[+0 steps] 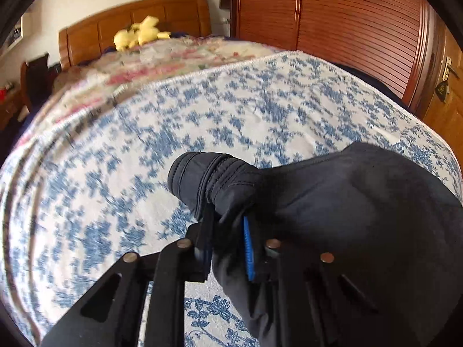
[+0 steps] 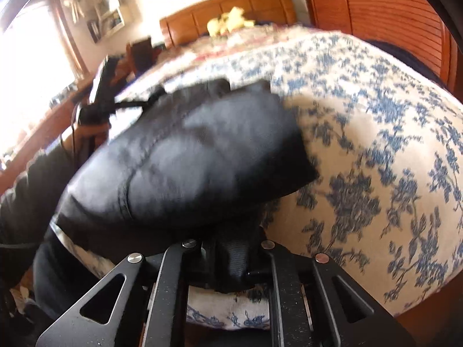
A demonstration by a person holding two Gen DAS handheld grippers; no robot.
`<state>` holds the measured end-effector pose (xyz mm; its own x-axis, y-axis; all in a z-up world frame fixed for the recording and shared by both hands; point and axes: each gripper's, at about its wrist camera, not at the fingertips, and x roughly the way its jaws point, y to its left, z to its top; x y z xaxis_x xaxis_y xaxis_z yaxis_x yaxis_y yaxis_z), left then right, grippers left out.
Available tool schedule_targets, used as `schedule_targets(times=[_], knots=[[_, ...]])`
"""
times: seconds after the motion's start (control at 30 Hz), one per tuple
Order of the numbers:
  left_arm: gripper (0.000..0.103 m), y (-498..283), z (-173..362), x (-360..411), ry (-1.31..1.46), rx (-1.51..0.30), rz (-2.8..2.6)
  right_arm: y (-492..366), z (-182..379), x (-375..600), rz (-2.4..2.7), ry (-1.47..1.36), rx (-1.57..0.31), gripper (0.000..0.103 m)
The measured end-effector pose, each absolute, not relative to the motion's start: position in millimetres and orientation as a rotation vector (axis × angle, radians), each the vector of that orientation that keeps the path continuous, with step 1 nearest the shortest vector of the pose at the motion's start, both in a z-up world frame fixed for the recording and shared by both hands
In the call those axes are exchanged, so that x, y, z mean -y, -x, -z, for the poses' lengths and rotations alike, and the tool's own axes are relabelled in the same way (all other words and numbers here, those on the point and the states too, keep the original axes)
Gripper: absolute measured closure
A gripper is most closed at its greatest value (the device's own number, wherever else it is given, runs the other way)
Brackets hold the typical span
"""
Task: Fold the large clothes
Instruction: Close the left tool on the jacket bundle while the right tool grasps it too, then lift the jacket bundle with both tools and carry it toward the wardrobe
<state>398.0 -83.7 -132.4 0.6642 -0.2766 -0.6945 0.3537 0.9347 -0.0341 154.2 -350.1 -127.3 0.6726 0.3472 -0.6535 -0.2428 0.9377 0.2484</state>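
The left gripper [image 1: 225,248] is clamped on a hem fold of the black garment [image 1: 361,202], which drapes to its right over the blue-flowered bedspread [image 1: 144,144]. The right gripper [image 2: 228,263] pinches the same garment [image 2: 188,159], bunched just ahead of it.

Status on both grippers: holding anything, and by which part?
Both shut on the dark garment: left gripper pinches its edge beside a rolled hem; right gripper pinches a bunched fold at its near edge.
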Motion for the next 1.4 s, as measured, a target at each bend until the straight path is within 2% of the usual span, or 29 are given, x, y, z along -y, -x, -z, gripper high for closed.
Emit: schedule_targets(times=[0.3,0.9,1.03,1.2,1.3,1.37,1.4], knots=[[0.090,-375.1,68.7,140.8,-0.152,-0.638,0.360,-167.1,79.9,394.9,-0.320,-0.121,-0.609,0.099],[0.090,-403.3,-1.6,467.2,-0.186,-0.481,0.698,-165.0,-9.8,626.4,0.169,0.045,-0.498,0.101],[0.090,-404.5,-2.4,510.4,-0.196,-0.469,0.746,-153.2,-1.5,668.3,0.290,0.024,-0.545,0.101],[0.089,-401.8,1.0,522.4,-0.232,-0.479,0.729,-139.4,20.0,680.4,0.311,-0.011,-0.599,0.100],[0.086,-400.8,-0.2,513.7,-0.219,-0.540,0.739,-134.0,24.6,680.0,0.348,-0.033,-0.629,0.094],[0.086,-393.2,-3.2,505.1,-0.212,-0.546,0.752,-124.9,22.4,685.5,0.399,-0.023,-0.620,0.079],[0.086,-384.9,-8.2,494.8,-0.210,-0.528,0.760,-118.7,17.9,684.9,0.422,-0.013,-0.605,0.075]])
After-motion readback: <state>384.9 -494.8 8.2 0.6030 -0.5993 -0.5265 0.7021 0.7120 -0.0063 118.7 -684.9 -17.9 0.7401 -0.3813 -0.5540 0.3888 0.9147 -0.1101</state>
